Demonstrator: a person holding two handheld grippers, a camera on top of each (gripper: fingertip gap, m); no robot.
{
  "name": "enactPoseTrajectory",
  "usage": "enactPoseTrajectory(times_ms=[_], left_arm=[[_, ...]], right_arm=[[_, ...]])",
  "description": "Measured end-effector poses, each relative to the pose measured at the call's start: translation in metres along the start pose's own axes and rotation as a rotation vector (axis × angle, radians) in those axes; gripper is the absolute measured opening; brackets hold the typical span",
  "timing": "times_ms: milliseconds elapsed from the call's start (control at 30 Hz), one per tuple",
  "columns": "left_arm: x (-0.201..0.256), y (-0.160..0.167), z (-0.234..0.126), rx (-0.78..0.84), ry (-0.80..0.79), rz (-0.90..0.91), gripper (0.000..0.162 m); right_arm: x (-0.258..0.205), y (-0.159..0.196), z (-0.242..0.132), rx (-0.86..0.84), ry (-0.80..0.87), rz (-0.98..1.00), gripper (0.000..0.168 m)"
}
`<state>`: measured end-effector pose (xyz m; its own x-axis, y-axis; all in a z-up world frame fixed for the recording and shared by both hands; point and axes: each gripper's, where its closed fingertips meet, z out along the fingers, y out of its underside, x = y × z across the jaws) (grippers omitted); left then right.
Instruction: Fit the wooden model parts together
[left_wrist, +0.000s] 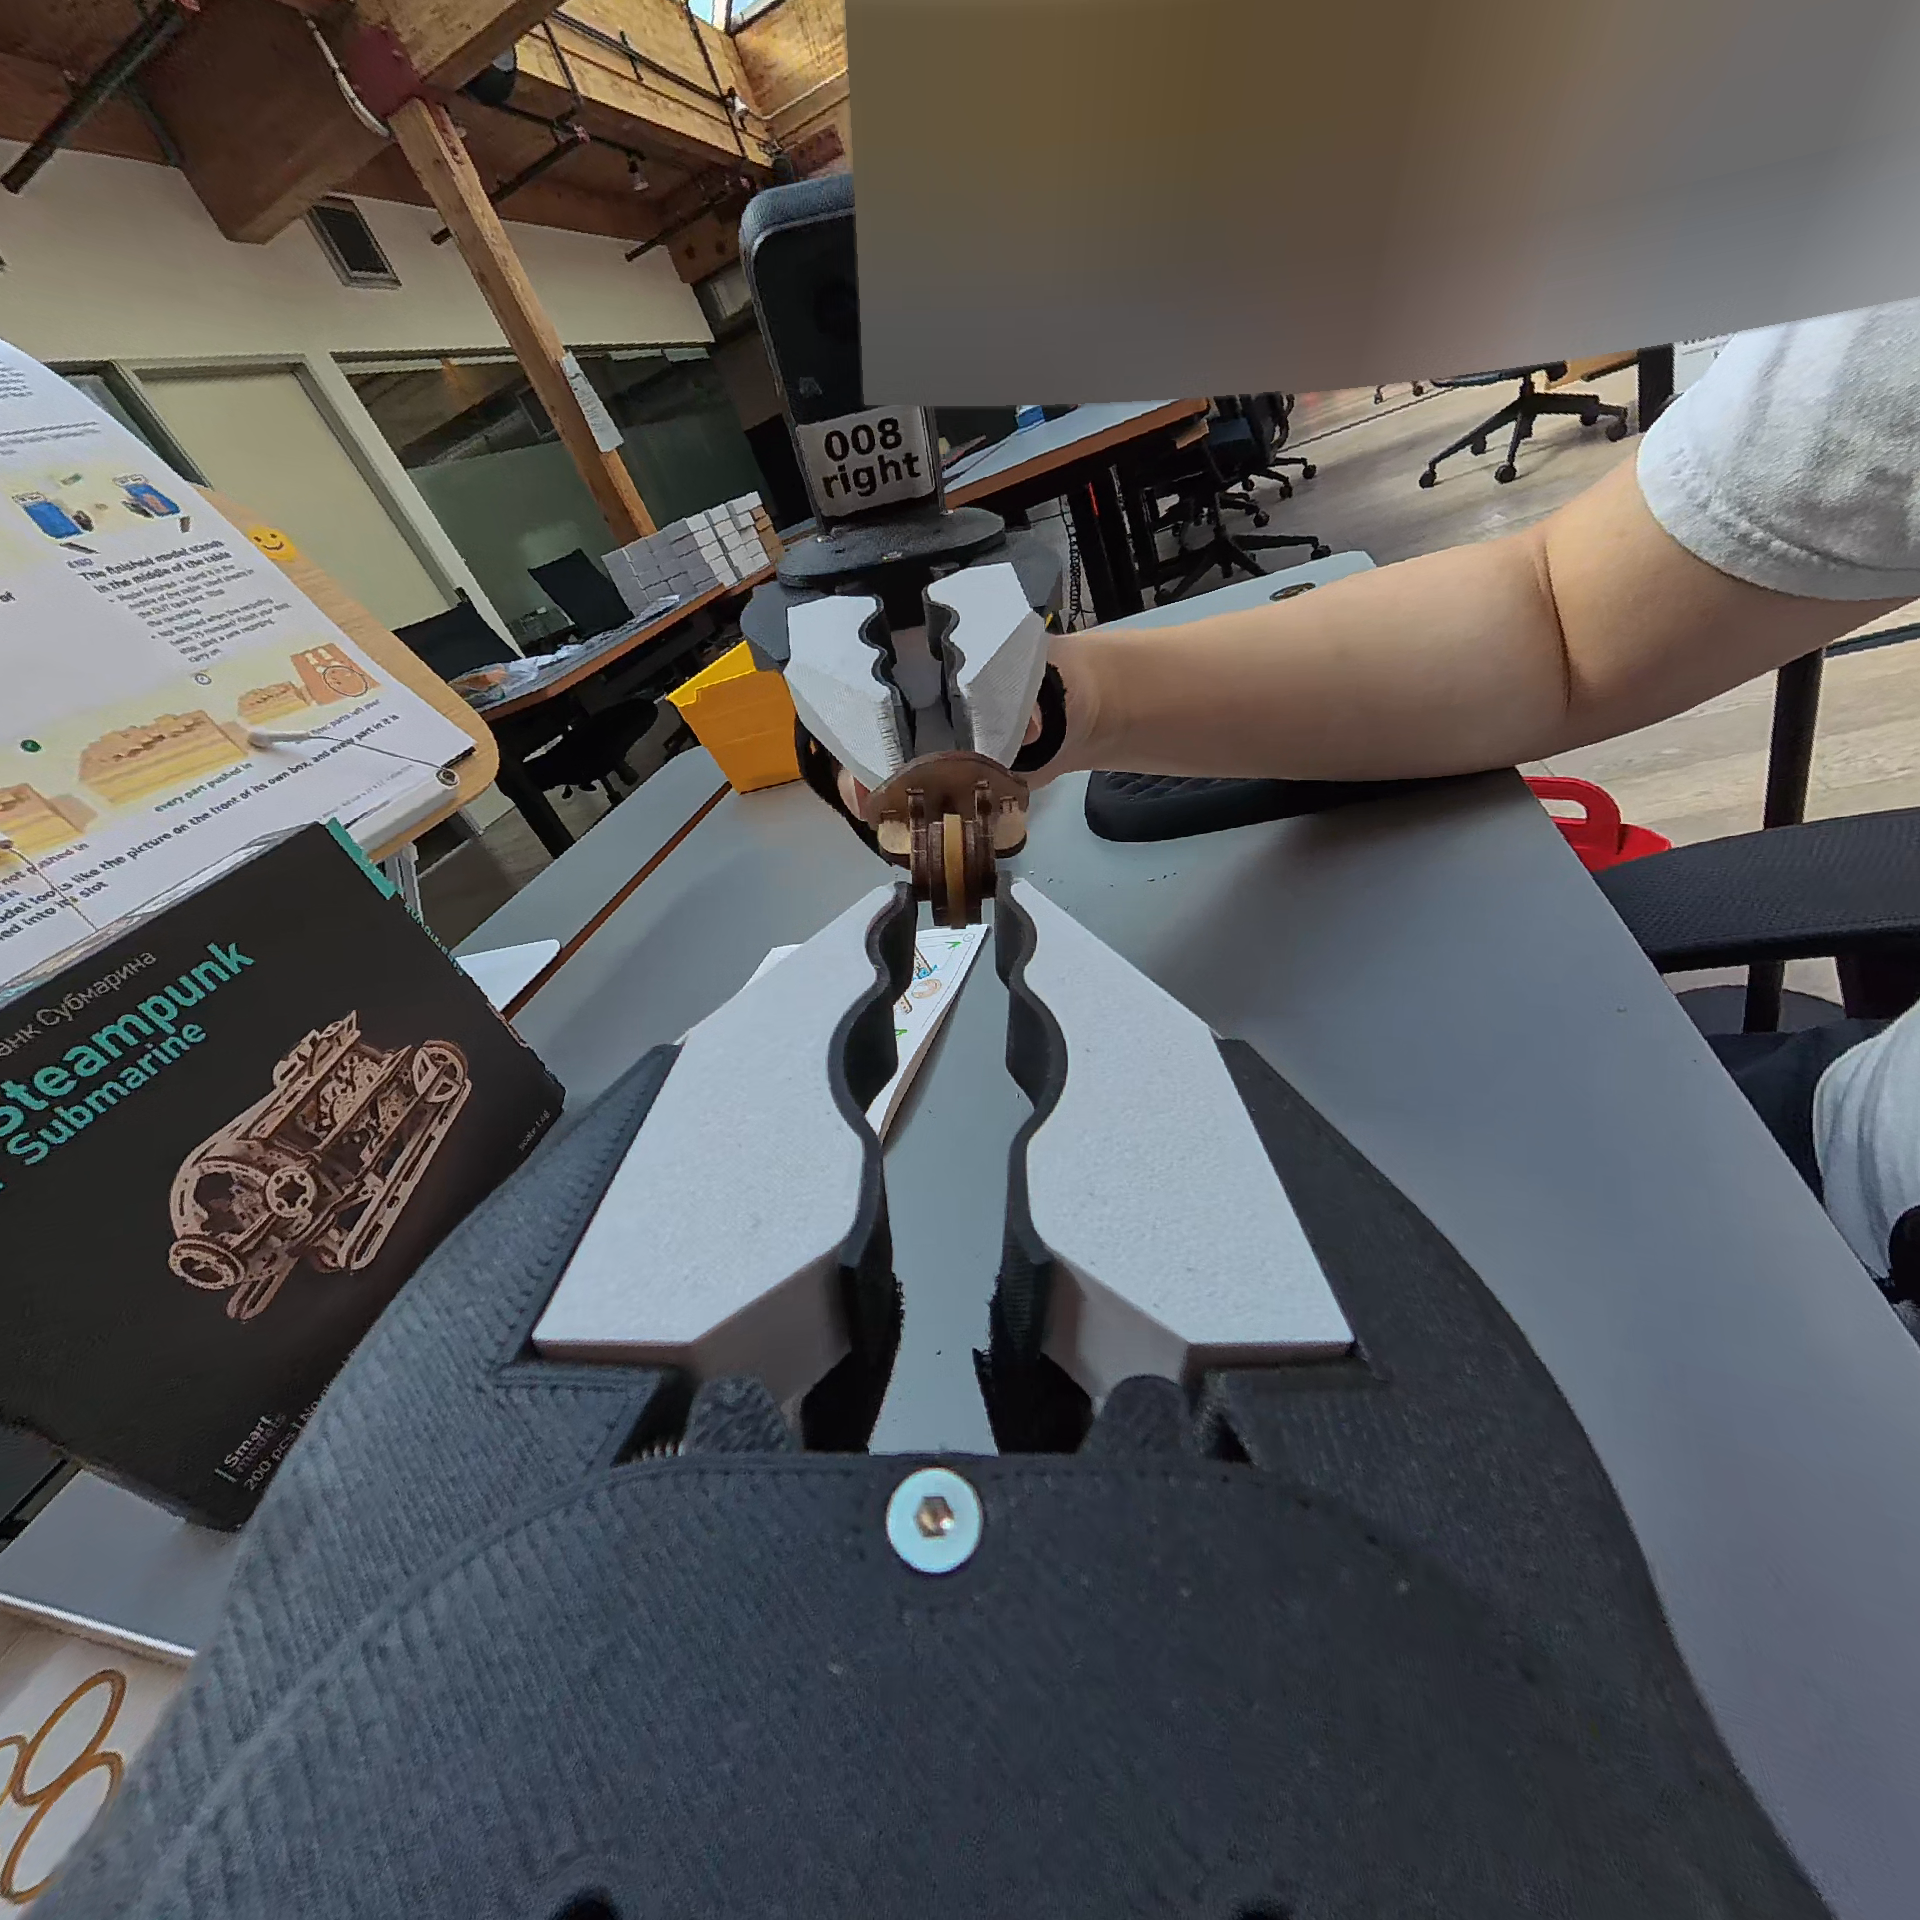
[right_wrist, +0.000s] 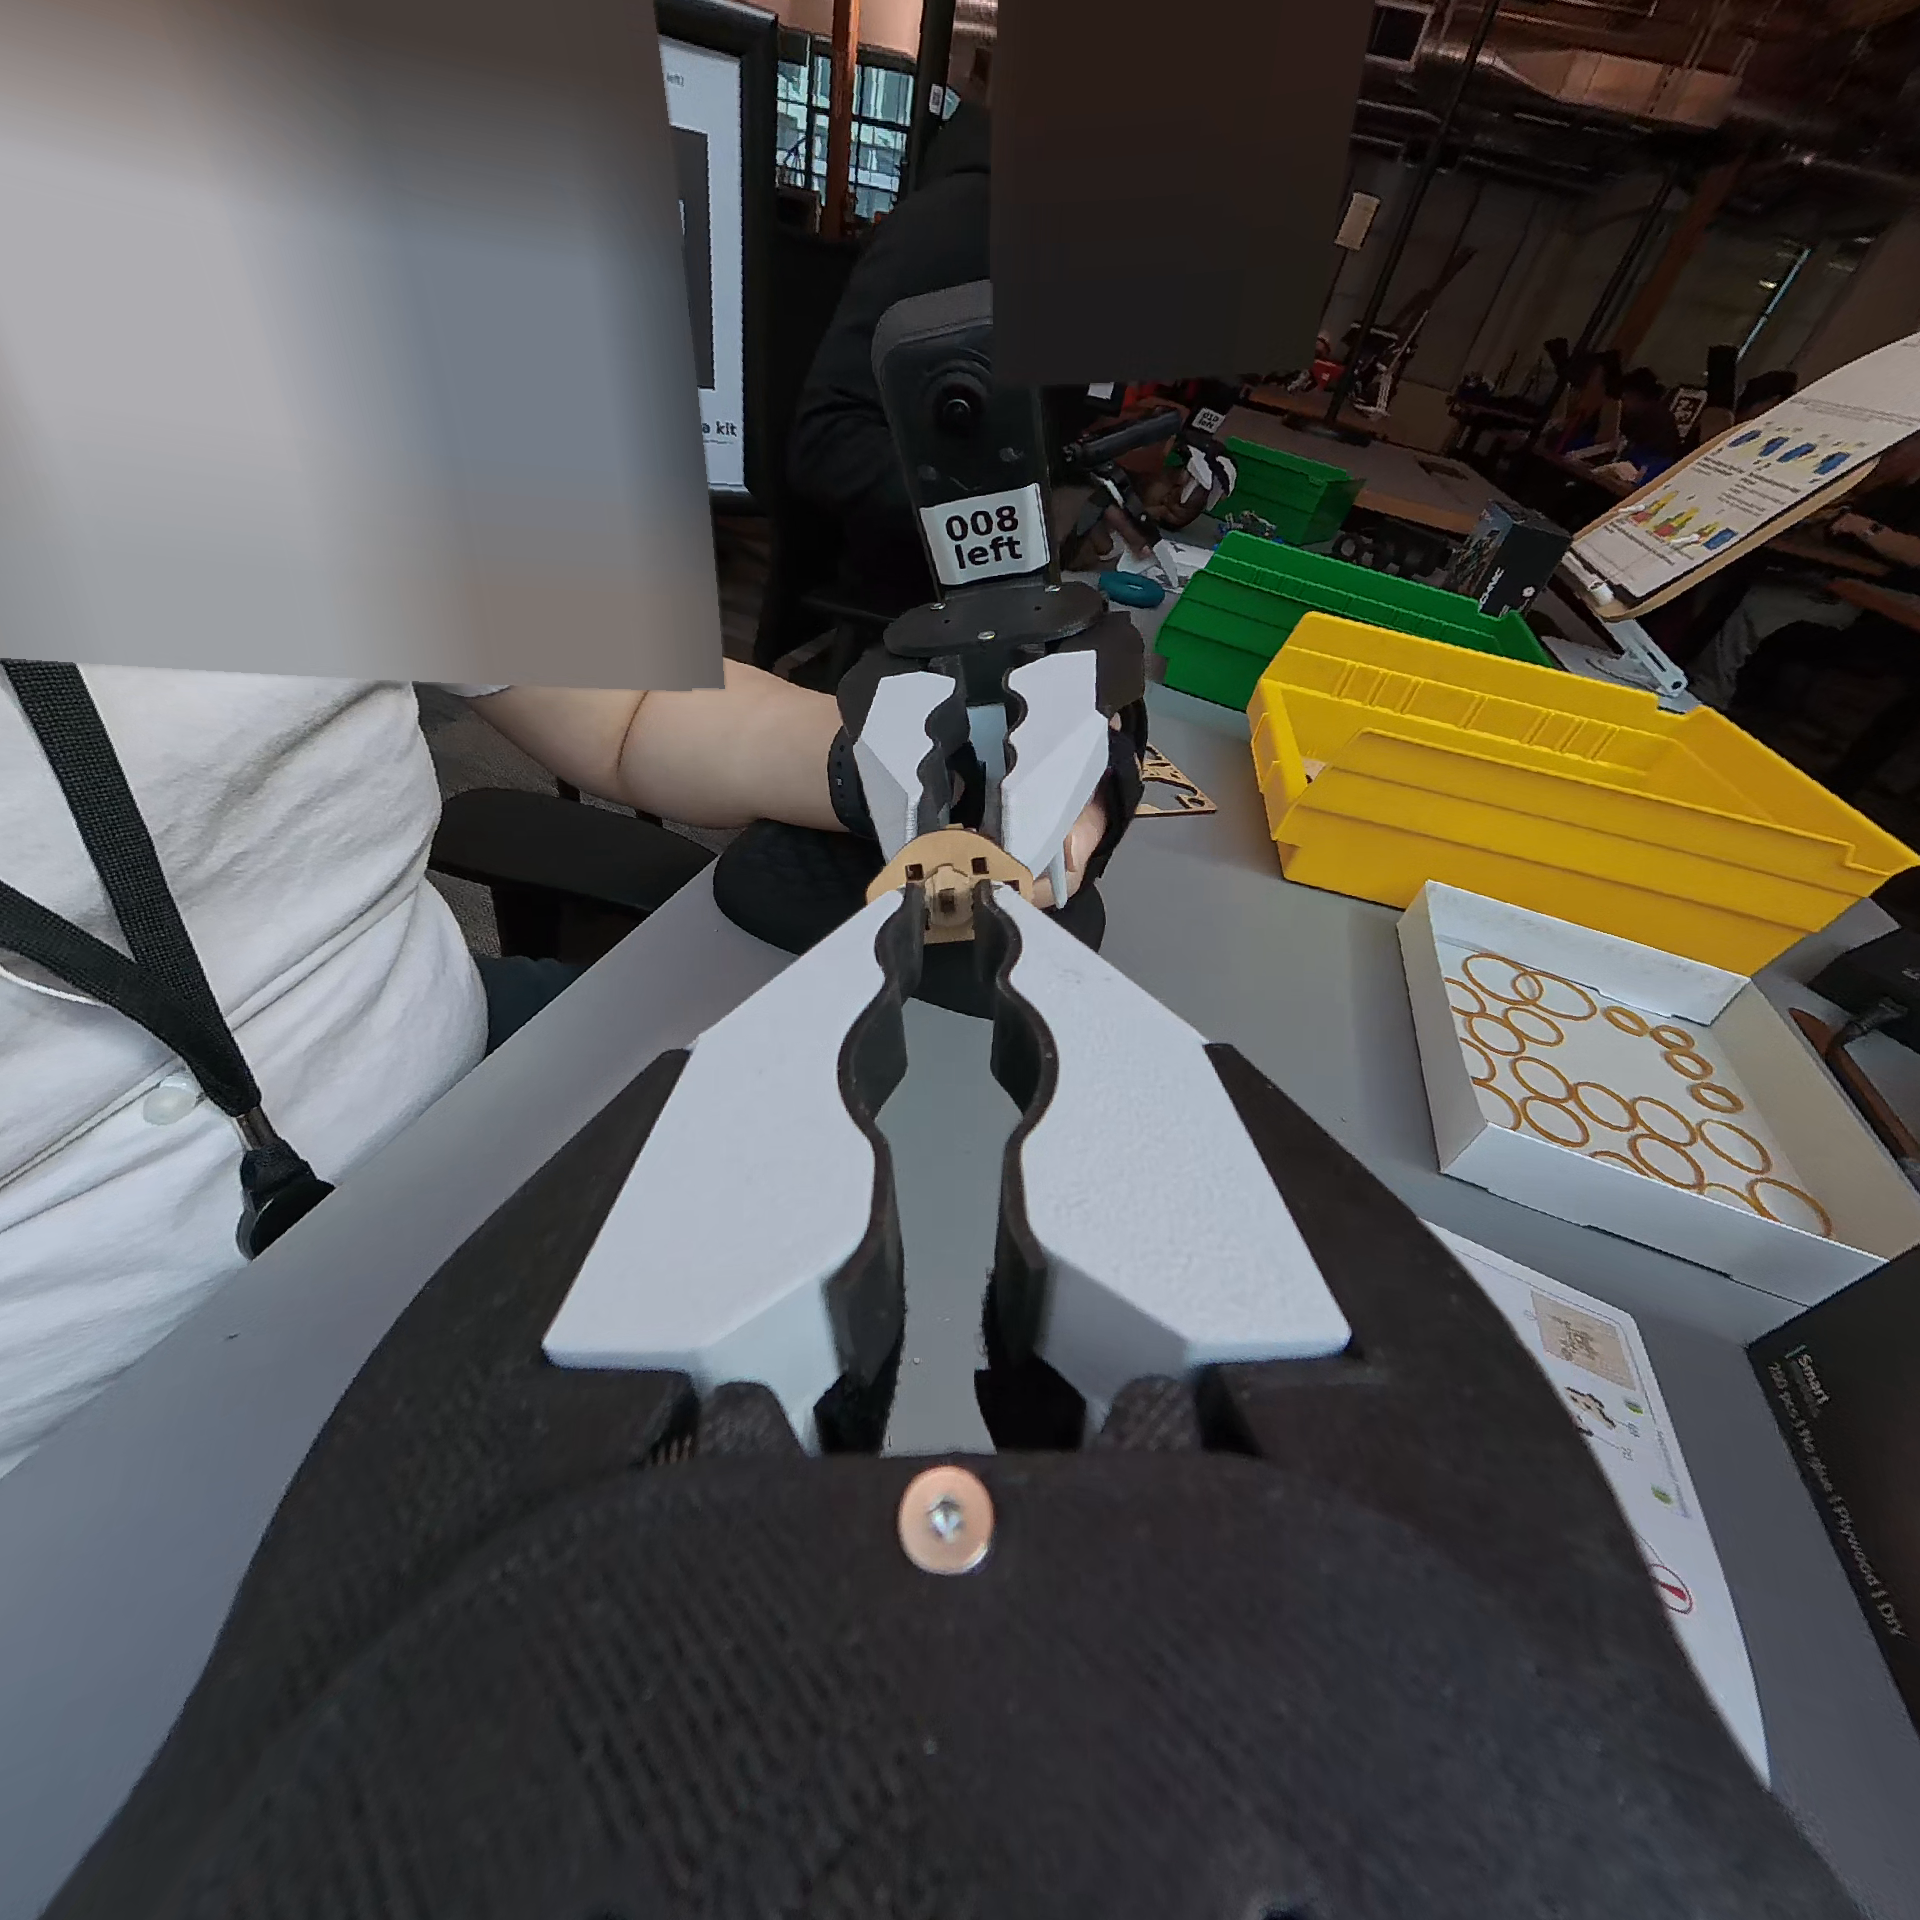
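A small wooden assembly hangs in the air over the grey table, held between both grippers, which face each other. It is a curved slotted plate with slats and round discs on the side towards the left wrist view and a small square peg on the other side. My left gripper is shut on the disc stack. My right gripper is shut on the peg of the wooden assembly. The right gripper also shows in the left wrist view behind the plate, and the left gripper in the right wrist view.
A black model box and a propped instruction board stand left. Yellow bins, green bins, a white tray of wooden rings and a leaflet lie nearby. A person's forearm rests on a black pad. Both grippers' tips are close together, under 4 cm apart.
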<state>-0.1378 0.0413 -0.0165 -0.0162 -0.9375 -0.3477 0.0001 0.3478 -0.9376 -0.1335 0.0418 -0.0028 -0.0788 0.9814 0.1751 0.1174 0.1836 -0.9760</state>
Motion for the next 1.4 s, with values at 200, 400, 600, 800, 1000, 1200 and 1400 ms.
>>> enactPoseTrajectory(times_ms=[200,400,600,800,1000,1200,1400], left_arm=[[0.002,0.0,0.0,-0.006,0.01,0.003,0.013],[0.003,-0.006,-0.002,0.033,0.039,-0.064,0.013],[0.006,-0.02,-0.006,0.121,0.068,-0.094,0.013],[0.014,-0.056,-0.026,0.344,0.132,-0.076,0.013],[0.014,-0.081,-0.049,0.523,0.161,-0.075,0.013],[0.016,-0.084,-0.053,0.545,0.164,-0.049,0.013],[0.025,-0.085,-0.052,0.567,0.178,0.033,0.013]], right_arm=[[-0.002,0.0,-0.001,0.059,-0.041,0.041,0.009],[-0.002,-0.006,-0.001,0.183,-0.112,0.157,0.009],[-0.008,-0.02,0.0,0.301,-0.223,0.269,0.009],[-0.013,-0.039,-0.009,0.368,-0.238,0.245,0.009],[-0.016,-0.048,-0.012,0.387,-0.236,0.226,0.009],[-0.023,-0.055,-0.01,0.393,-0.248,0.202,0.009],[-0.024,-0.054,-0.007,0.381,-0.25,0.2,0.009]])
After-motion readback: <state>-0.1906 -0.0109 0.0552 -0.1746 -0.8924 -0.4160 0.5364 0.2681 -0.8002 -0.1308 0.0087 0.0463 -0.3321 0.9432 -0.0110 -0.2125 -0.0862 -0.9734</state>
